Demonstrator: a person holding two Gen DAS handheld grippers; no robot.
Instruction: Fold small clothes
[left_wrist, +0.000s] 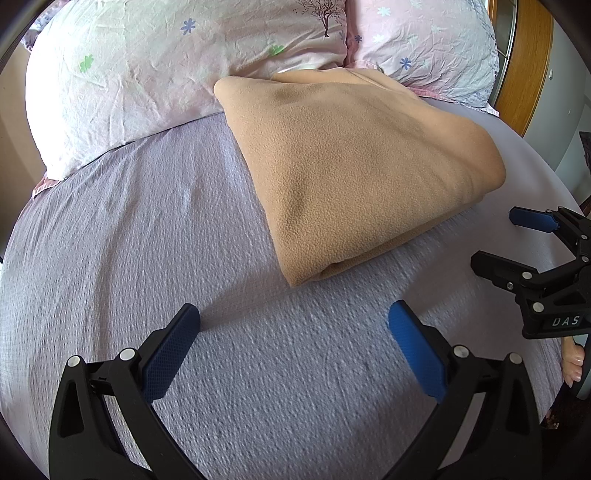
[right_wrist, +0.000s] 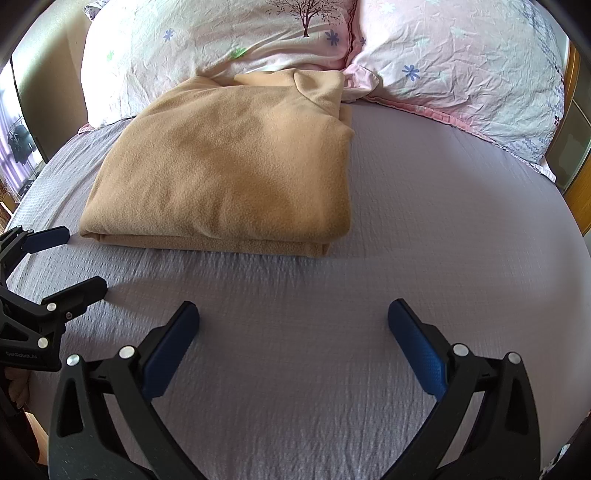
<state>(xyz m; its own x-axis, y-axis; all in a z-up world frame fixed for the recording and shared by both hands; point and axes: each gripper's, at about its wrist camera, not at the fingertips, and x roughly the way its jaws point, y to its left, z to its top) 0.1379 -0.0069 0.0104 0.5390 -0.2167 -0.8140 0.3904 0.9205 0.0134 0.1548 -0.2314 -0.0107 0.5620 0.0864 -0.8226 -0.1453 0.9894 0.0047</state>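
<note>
The tan fleece garment (right_wrist: 221, 173) is seemingly folded on the bed (right_wrist: 443, 221); both hand-held grippers, left (left_wrist: 293, 325) and right (right_wrist: 293, 325), are held open, empty.

two floral pillows (right_wrist: 229, 40) (right_wrist: 461, 74) up top on a lavender bedsheet (right_wrist: 443, 221), wooden headboard (left_wrist: 524, 74) poking out behind

We looked out from behind each claw, low over the bed (left_wrist: 184, 229), facing the pillows (right_wrist: 461, 66). Both views shared the tan folded cloth (left_wrist: 354, 166) ahead, and each caught the other claw beside it.
</note>
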